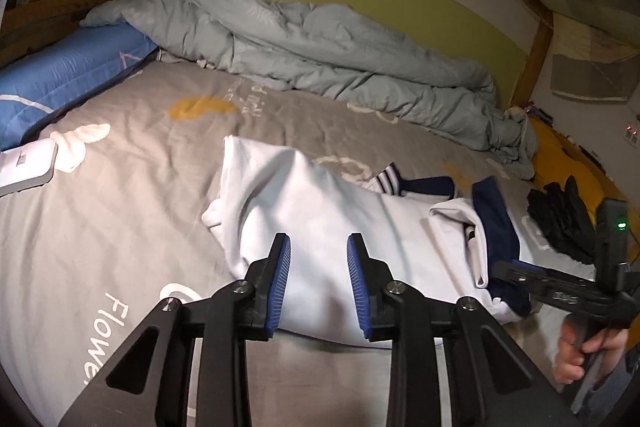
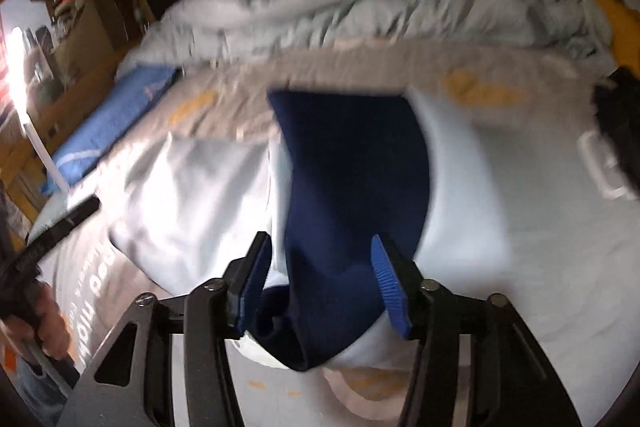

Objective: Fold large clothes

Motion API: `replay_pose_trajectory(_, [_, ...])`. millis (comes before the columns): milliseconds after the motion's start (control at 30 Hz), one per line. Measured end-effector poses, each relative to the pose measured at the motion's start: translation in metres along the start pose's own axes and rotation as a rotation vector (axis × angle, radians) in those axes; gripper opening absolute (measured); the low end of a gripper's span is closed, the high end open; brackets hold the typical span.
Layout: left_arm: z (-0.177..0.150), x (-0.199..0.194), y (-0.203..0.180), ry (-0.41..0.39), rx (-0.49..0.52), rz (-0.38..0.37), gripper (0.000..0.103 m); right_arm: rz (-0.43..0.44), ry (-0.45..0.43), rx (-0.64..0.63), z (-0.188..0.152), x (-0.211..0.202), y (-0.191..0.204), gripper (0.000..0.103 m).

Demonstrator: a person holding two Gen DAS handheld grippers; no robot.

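Note:
A large white garment [image 1: 312, 195] with navy trim [image 1: 492, 219] lies partly folded on the grey printed bed sheet [image 1: 120, 187]. My left gripper [image 1: 319, 239] hovers over the garment's near white edge, open, with nothing pinched between its blue pads. In the right wrist view my right gripper [image 2: 320, 247] straddles the navy band [image 2: 352, 155], which lies folded over the white cloth [image 2: 192, 195]. Its jaws stand apart and do not clearly press the fabric; the view is blurred. The right gripper's body [image 1: 580, 291] shows at the garment's right end, held by a hand [image 1: 576, 355].
A crumpled grey duvet [image 1: 320, 39] runs along the far side of the bed. A blue pillow [image 1: 60, 79] and a white flat box [image 1: 24, 163] lie at the left. A black bundle [image 1: 560, 219] and yellow bedding [image 1: 560, 155] lie at the right, by the wooden frame [image 1: 536, 55].

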State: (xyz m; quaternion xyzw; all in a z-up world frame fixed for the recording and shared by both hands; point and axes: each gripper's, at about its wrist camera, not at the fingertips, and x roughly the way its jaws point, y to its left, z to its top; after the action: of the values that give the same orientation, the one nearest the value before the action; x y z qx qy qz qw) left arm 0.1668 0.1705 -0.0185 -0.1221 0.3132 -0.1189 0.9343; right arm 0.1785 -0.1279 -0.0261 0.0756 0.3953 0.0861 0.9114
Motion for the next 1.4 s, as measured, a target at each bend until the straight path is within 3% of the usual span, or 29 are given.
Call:
replay_pose_trajectory(67, [-0.004, 0.005, 0.006, 0.009, -0.004, 0.036, 0.039, -0.028, 0.003, -0.002, -0.001, 0.021, -0.001, 0.038])
replay_pose_trajectory(200, [-0.008, 0.01, 0.019, 0.023, -0.058, 0.072, 0.083, -0.049, -0.014, -0.006, 0.009, 0.045, -0.005, 0.033])
replay_pose_trajectory(300, [-0.009, 0.021, 0.036, 0.076, -0.149, 0.071, 0.085, -0.067, -0.009, 0.011, 0.023, 0.055, -0.006, 0.031])
replay_pose_trajectory(433, [-0.017, 0.045, 0.057, 0.182, -0.264, -0.012, 0.085, -0.092, -0.018, 0.03, 0.031, 0.057, -0.003, 0.03])
replay_pose_trajectory(500, [-0.027, 0.058, 0.069, 0.222, -0.33, -0.083, 0.085, -0.053, -0.012, 0.054, 0.028, 0.048, -0.004, 0.03])
replay_pose_trajectory(667, [-0.029, 0.06, 0.063, 0.162, -0.3, -0.157, 0.085, 0.115, -0.005, 0.06, 0.01, 0.011, 0.0, 0.025])
replay_pose_trajectory(700, [-0.03, 0.063, 0.062, 0.152, -0.304, -0.177, 0.084, 0.13, -0.009, 0.045, 0.007, 0.005, 0.003, 0.025])
replay_pose_trajectory(733, [-0.03, 0.064, 0.062, 0.143, -0.308, -0.18, 0.075, 0.124, -0.017, 0.021, 0.004, 0.0, 0.006, 0.024])
replay_pose_trajectory(767, [-0.029, 0.067, 0.062, 0.132, -0.317, -0.184, 0.056, 0.105, -0.023, -0.009, 0.002, -0.003, 0.008, 0.023])
replay_pose_trajectory(867, [-0.03, 0.074, 0.065, 0.083, -0.396, -0.223, 0.036, 0.099, 0.008, 0.002, -0.001, 0.013, 0.004, 0.016])
replay_pose_trajectory(933, [-0.026, 0.069, 0.058, 0.039, -0.372, -0.214, 0.022, 0.129, 0.044, 0.062, -0.002, 0.035, -0.007, 0.011])
replay_pose_trajectory(1033, [-0.013, 0.049, 0.032, -0.043, -0.248, -0.199, 0.017, 0.156, 0.036, 0.093, 0.001, 0.041, -0.013, 0.009])
replay_pose_trajectory(1200, [0.017, 0.012, -0.043, -0.134, -0.065, -0.279, 0.016, 0.162, 0.068, 0.015, 0.0, 0.035, -0.01, 0.009])
replay_pose_trajectory(1333, [0.029, 0.004, -0.119, -0.166, 0.03, -0.393, 0.016, 0.215, 0.098, 0.065, -0.002, 0.019, -0.026, 0.009])
replay_pose_trajectory(1400, [0.027, 0.012, -0.16, -0.151, 0.09, -0.452, 0.016, 0.235, 0.074, 0.118, -0.001, -0.004, -0.042, 0.014])
